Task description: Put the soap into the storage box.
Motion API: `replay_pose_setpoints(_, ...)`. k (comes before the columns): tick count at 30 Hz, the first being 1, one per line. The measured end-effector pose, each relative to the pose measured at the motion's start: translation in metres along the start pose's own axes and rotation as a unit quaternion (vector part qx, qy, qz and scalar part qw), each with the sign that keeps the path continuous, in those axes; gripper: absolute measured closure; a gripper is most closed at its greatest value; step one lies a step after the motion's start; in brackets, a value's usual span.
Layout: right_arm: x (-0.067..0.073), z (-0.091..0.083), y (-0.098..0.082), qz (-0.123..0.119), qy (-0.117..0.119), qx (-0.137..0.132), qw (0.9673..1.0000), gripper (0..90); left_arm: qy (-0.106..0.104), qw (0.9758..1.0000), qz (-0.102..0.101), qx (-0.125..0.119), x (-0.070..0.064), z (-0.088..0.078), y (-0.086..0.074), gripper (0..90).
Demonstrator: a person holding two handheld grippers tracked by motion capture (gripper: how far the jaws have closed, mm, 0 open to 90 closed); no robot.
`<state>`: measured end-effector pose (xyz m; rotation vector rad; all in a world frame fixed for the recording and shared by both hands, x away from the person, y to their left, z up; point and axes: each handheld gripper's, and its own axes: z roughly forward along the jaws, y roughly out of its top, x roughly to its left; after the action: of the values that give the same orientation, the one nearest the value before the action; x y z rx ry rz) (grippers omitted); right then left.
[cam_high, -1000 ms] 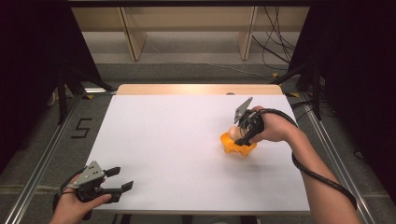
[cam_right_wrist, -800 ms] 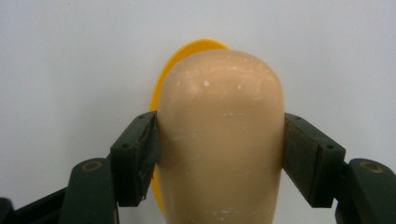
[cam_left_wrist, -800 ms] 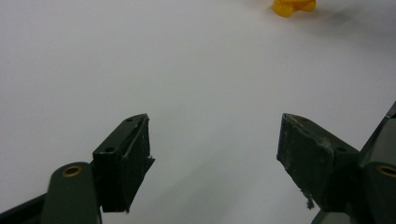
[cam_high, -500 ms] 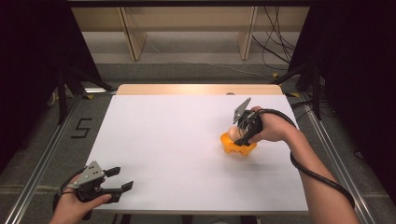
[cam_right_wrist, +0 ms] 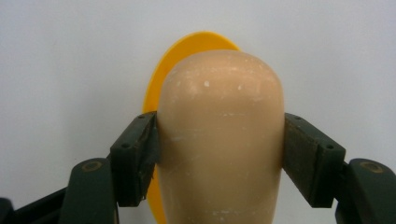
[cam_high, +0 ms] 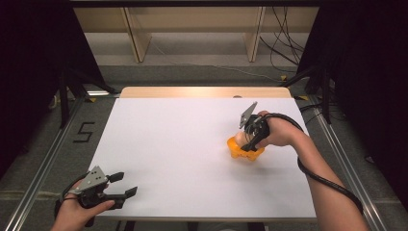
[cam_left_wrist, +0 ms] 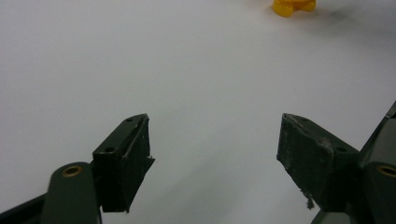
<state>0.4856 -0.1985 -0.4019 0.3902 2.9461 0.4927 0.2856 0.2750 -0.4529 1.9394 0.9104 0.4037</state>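
Note:
A beige rounded piece stands against an orange base on the white table. My right gripper is shut on the beige piece, with both pads pressed against its sides. In the high view the orange base rests on the table at the right of the middle, with the right gripper pointing down onto it. My left gripper is at the near left corner, open and empty, with its jaws wide apart in the left gripper view. The orange base shows far off there.
A wooden strip runs along the table's far edge, with wooden frame legs and cables on the floor beyond. Metal rails flank the table. A "5" mark is on the floor at the left.

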Motion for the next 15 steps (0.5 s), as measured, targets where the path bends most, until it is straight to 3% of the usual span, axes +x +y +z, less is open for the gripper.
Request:
replay_pose_setpoints(2, -0.0015, 0.0016, -0.0002, -0.007, 0.001, -0.001, 1.0000, 33.5, 0.003, 1.0000, -0.006, 0.001, -0.0011, -0.0002, -0.0002, 25.3)
replay_pose_setpoints(4, -0.0021, 0.0030, -0.0007, -0.011, 0.004, -0.001, 0.9999, 33.4, 0.000, 1.0000, 0.000, 0.000, 0.0000, 0.0000, -0.0001, 25.3)
replay_pose_setpoints(7, -0.0006, 0.0052, -0.0023, 0.002, 0.009, 0.005, 0.9999, 33.2, 0.003, 1.0000, 0.000, 0.001, -0.0003, -0.0003, 0.0000, 25.3)
replay_pose_setpoints(8, -0.0026, 0.0065, -0.0024, -0.016, 0.008, -0.001, 0.9998, 32.9, 0.003, 1.0000, 0.000, 0.001, -0.0003, -0.0003, 0.0000, 25.3)
replay_pose_setpoints(9, -0.0008, 0.0064, -0.0036, 0.003, 0.006, 0.007, 1.0000, 32.8, 0.001, 1.0000, -0.005, 0.000, -0.0007, -0.0002, -0.0002, 25.3)
replay_pose_setpoints(14, -0.0001, 0.0063, -0.0061, 0.011, 0.009, -0.004, 0.9999, 32.9, 0.003, 1.0000, 0.000, 0.001, -0.0004, -0.0003, 0.0000, 25.3)
replay_pose_setpoints(15, 0.0010, 0.0040, -0.0073, 0.026, 0.015, -0.015, 0.9994, 36.1, 0.000, 1.0000, -0.001, 0.000, -0.0004, 0.0002, -0.0002, 25.3)
